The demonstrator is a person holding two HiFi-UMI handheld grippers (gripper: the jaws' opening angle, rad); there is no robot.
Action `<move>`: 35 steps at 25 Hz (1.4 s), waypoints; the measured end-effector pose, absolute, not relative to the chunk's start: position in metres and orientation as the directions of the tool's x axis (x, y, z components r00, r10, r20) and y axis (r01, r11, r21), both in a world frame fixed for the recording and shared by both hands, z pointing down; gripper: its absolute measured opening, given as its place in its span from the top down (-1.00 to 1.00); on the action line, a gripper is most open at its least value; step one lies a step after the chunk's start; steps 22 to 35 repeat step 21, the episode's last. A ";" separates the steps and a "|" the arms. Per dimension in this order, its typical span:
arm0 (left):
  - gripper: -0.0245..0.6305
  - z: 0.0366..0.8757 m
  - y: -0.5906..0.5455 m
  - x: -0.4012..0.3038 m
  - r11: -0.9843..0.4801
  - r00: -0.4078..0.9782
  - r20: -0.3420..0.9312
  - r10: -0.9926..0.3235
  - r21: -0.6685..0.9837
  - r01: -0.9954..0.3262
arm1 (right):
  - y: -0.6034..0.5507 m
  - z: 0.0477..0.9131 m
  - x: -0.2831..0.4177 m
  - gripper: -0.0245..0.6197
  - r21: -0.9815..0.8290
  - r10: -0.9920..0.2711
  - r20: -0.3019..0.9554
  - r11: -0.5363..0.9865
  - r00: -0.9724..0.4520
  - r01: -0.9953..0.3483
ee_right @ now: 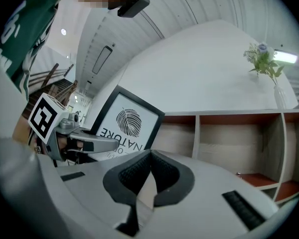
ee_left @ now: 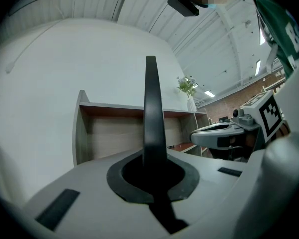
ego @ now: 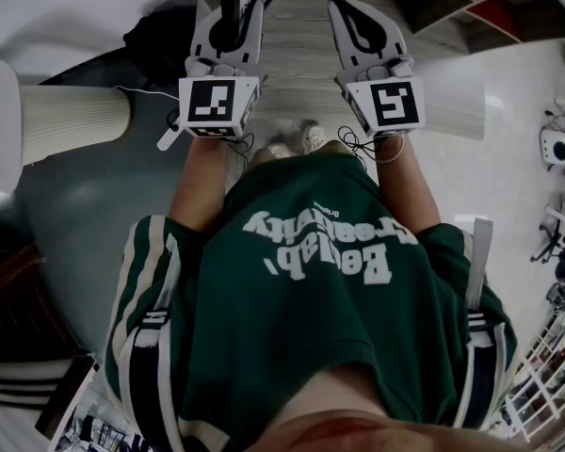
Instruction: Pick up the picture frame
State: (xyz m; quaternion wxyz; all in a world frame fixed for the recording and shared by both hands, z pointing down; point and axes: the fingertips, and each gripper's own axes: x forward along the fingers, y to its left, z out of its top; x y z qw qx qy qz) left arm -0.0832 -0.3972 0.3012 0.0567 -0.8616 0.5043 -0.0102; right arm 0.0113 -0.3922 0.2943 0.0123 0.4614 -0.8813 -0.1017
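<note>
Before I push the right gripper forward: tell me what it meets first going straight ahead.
Most likely the wooden shelf, at the back of its open compartment. The picture frame, held in the left gripper, stands just left of that line. Depth is unclear, so a brush is possible.

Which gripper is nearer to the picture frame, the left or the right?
Left. The left gripper is shut on the edge of the frame. The right gripper is shut and empty, off to the frame's right, not touching it.
</note>
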 end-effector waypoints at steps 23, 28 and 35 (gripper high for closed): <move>0.85 0.301 -0.396 -0.087 -0.481 0.487 -0.043 -0.872 -0.103 -0.871 | -0.393 0.288 0.007 0.82 0.187 -0.807 -0.098 0.559 -0.582 -0.808; 0.85 0.301 -0.396 -0.087 -0.481 0.487 -0.043 -0.872 -0.103 -0.871 | -0.393 0.288 0.007 0.82 0.187 -0.807 -0.098 0.559 -0.582 -0.808; 0.85 0.301 -0.396 -0.087 -0.481 0.487 -0.043 -0.872 -0.103 -0.871 | -0.393 0.288 0.007 0.82 0.187 -0.807 -0.098 0.559 -0.582 -0.808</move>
